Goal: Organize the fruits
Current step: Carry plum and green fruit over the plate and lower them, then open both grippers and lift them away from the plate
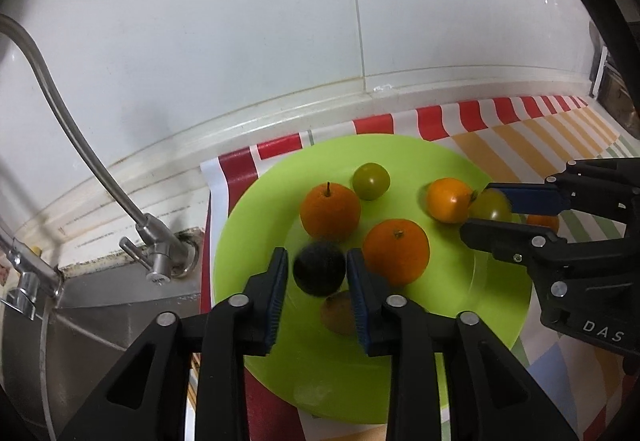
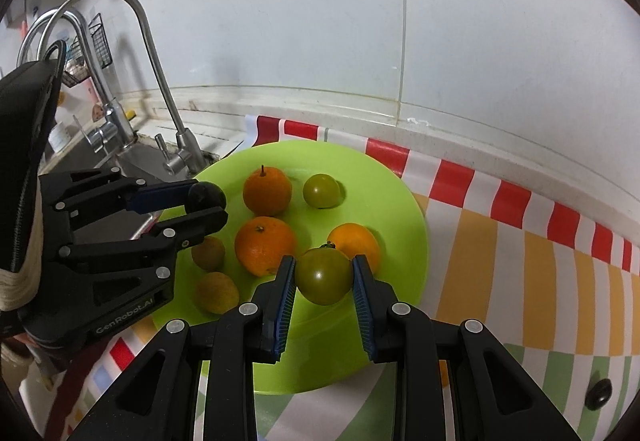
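A lime green plate (image 1: 496, 305) (image 2: 384, 177) holds three oranges (image 1: 330, 215) (image 1: 396, 251) (image 1: 447, 199), a green tomato (image 1: 371, 180) (image 2: 321, 190) and brownish fruits (image 2: 216, 292) (image 2: 208, 253). My left gripper (image 1: 318, 268) (image 2: 206, 207) is shut on a dark plum (image 1: 319, 268) (image 2: 206, 197) just above the plate. My right gripper (image 2: 324, 275) (image 1: 486, 211) is shut on a second green tomato (image 2: 325, 275) (image 1: 490, 205) over the plate's right part.
The plate lies on a striped cloth (image 2: 520, 233) on the counter. A sink (image 1: 100, 341) with steel faucets (image 1: 154, 249) (image 2: 176, 145) is at the left. A white tiled wall (image 1: 280, 41) is behind. A small dark fruit (image 2: 598, 393) lies on the cloth at the right.
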Available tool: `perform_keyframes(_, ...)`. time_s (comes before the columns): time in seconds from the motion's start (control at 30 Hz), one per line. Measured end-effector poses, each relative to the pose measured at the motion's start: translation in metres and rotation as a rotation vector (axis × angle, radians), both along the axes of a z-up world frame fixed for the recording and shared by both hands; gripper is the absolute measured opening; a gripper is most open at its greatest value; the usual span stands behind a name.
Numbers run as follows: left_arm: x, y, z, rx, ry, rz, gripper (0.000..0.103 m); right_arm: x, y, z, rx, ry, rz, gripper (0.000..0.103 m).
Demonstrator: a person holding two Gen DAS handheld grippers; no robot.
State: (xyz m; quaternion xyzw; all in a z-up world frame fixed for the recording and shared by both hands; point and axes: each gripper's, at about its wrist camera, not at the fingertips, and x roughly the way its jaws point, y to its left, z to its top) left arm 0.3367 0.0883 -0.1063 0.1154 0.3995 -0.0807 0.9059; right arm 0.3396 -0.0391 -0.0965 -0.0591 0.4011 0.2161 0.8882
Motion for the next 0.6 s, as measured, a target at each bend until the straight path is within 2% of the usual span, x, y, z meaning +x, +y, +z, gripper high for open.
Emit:
perform_keyframes(0.03, -0.001, 0.0, 0.001, -0.001, -0.002, 0.0, 0.044, 0.0, 0.0, 0.0, -0.001, 0.004, -0.001, 0.03)
perform_keyframes(0.1, -0.002, -0.001, 0.002, 0.002, -0.007, 0.004, 0.053, 0.0, -0.002, 0.0, 0.003, 0.005, -0.005, 0.032)
perform_keyframes(0.17, -0.005, -0.001, 0.005, 0.002, -0.017, 0.015, 0.053, -0.001, -0.003, 0.0, 0.005, 0.003, -0.006, 0.037)
perform_keyframes(0.4, -0.021, -0.004, 0.024, -0.022, -0.051, 0.078, 0.053, -0.009, -0.011, 0.011, 0.026, -0.021, -0.02, 0.037)
perform_keyframes(0.6, -0.043, -0.01, 0.048, -0.087, -0.084, 0.126, 0.053, -0.028, -0.026, 0.039, 0.054, -0.097, -0.053, 0.037)
